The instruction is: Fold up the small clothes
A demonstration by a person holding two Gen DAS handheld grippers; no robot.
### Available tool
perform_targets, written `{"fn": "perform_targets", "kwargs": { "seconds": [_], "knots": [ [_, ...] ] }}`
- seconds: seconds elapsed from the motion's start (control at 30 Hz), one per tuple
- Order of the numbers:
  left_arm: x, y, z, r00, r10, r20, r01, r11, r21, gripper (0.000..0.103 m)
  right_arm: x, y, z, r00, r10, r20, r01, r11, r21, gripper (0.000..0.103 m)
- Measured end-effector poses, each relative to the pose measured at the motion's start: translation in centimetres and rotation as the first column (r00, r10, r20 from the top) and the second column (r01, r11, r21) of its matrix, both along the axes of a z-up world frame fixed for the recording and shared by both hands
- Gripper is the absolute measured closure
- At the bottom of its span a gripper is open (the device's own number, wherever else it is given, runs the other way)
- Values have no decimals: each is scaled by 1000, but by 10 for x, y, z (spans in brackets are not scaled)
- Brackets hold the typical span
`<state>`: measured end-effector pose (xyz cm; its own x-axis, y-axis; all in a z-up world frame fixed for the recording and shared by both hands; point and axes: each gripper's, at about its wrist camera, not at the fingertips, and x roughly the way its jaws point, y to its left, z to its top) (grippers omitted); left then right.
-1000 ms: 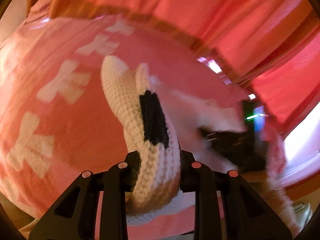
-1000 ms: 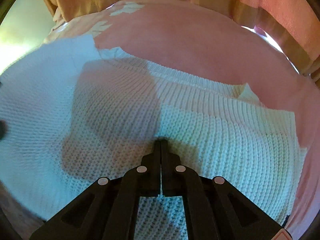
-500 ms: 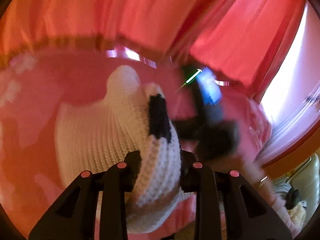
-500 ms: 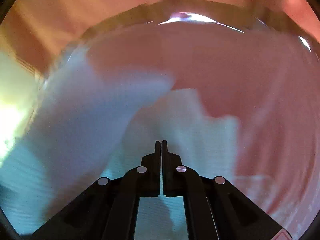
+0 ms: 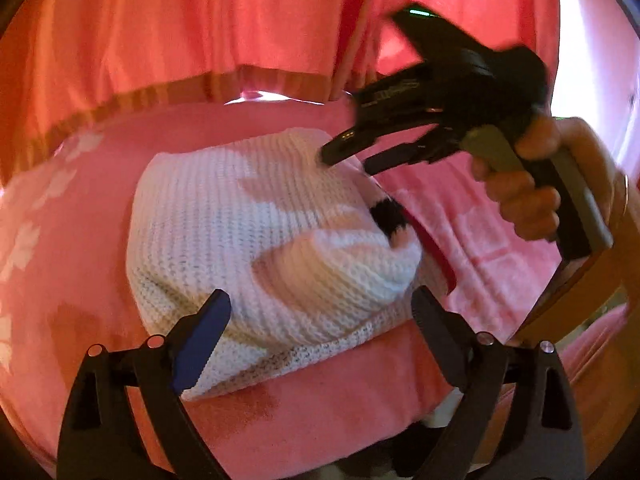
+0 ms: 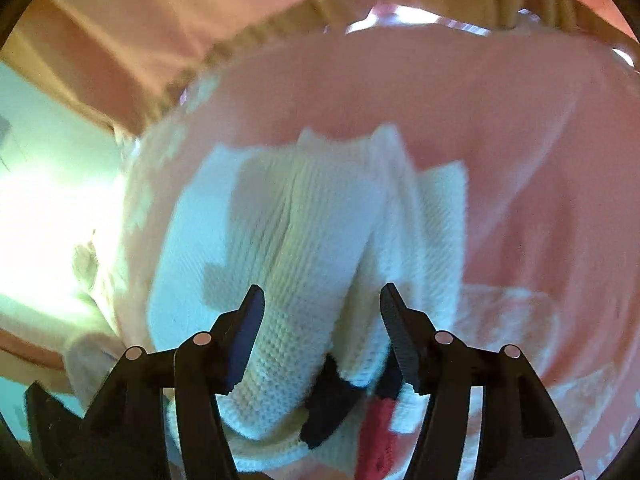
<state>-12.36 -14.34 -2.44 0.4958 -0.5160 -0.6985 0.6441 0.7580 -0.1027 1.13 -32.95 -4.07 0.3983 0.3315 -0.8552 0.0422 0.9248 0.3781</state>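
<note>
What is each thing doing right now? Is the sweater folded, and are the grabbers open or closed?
White knit sweater: lying bunched and partly folded on the blanket, held by neither gripper.
Left gripper: open, fingers spread either side of the sweater's near edge.
Right gripper: open, over the sweater's folds.
Pink blanket: spread flat under the sweater.
Curtain: hanging behind.

Knitted sweater [image 5: 256, 236]: white, with a black band [image 5: 386, 214] and a red stripe [image 5: 434, 256] at one edge.
Blanket [image 5: 320, 404]: pink, with pale blocky shapes.
Curtain [image 5: 200, 20]: reddish pink, with a tan striped hem.
Left gripper [image 5: 320, 320]: black, with a blue inner pad [image 5: 200, 344].
Right gripper [image 6: 322, 312]: black, grey handle.
</note>
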Motion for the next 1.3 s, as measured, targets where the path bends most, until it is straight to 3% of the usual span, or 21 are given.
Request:
{"fn": "perform_targets", "kwargs": {
  "seconds": [0.07, 0.1, 0.13, 0.17, 0.2, 0.27, 0.37, 0.43, 0.5, 0.57, 0.6, 0.63, 0.7, 0.73, 0.9, 1.03, 1.17, 1.2, 1.23, 1.27, 1.3],
  "knots": [
    [2, -12, -9, 1000, -5, 25, 4, 1000, 29, 15, 5, 11, -12, 1000, 11, -26, -11, 1000, -8, 44],
    [4, -16, -14, 1000, -12, 20, 12, 999, 37, 28, 8, 15, -18, 999, 4, -32, -5, 1000, -28, 57],
    [7, -19, -14, 1000, -17, 11, 16, 999, 42, 50, 9, 17, -18, 1000, -7, -23, 6, 999, -48, 69],
    [12, -22, -16, 1000, -10, -13, 11, 999, 51, 63, 5, 17, -14, 1000, -12, -12, 11, 999, -42, 82],
    [16, -22, -15, 999, -12, -49, 14, 999, 34, 84, 4, 16, -5, 1000, -19, 12, 20, 999, -26, 85],
    [21, -22, -2, 996, -1, -84, -1, 999, -33, 89, -3, 13, 25, 994, -15, 109, 17, 1000, -16, 86],
    [17, -35, 21, 998, -30, -56, 27, 998, -65, 88, -9, 1, 47, 984, -17, 177, 21, 1000, -17, 84],
    [20, -53, 11, 992, -59, -112, 53, 997, -51, 75, -3, -9, 28, 993, -26, 119, 37, 995, -92, 75],
    [24, -66, -11, 981, -46, -189, 48, 999, 10, 67, 3, -22, -12, 996, -82, -24, 78, 987, -140, 71],
    [18, -58, -15, 978, -19, -208, 23, 1000, 15, 65, -10, -22, -4, 997, -81, 0, 81, 990, -119, 70],
    [15, -51, -10, 980, -17, -198, 16, 1000, -4, 54, -19, -19, 6, 997, -74, 25, 77, 988, -133, 69],
    [11, -41, -3, 983, -8, -184, 4, 1000, -22, 32, -32, -14, 19, 996, -64, 63, 73, 987, -143, 62],
    [-2, -13, 13, 991, 34, -130, -43, 997, -64, 10, -69, -6, 40, 990, -47, 133, 62, 992, -110, 52],
    [-8, 3, 18, 994, 60, -88, -67, 995, -77, 10, -88, 0, 43, 989, -39, 143, 52, 994, -91, 51],
    [-10, 22, -2, 995, 89, -37, -87, 995, 46, 10, -131, 22, 18, 993, -48, 105, 43, 997, 57, 51],
    [-4, 15, -21, 994, 106, -37, -102, 990, 96, 10, -139, 35, 29, 982, -56, 182, 58, 998, -6, 51],
    [15, 14, -26, 991, 128, -49, -123, 988, 95, 12, -138, 46, 46, 961, 5, 275, 11, 998, -58, 36],
    [18, 18, -29, 989, 130, -63, -124, 988, 92, 18, -131, 53, 41, 966, 29, 258, -7, 996, -85, 36],
    [19, 21, -33, 988, 129, -80, -121, 988, 93, 32, -122, 60, 32, 974, 54, 220, -29, 993, -117, 38],
    [24, 23, -37, 986, 127, -105, -117, 988, 98, 40, -114, 65, 24, 979, 75, 191, -48, 989, -141, 61],
    [30, 26, -40, 981, 133, -139, -120, 988, 99, 50, -108, 69, 14, 983, 108, 151, -82, 982, -173, 91]
  ]
}}
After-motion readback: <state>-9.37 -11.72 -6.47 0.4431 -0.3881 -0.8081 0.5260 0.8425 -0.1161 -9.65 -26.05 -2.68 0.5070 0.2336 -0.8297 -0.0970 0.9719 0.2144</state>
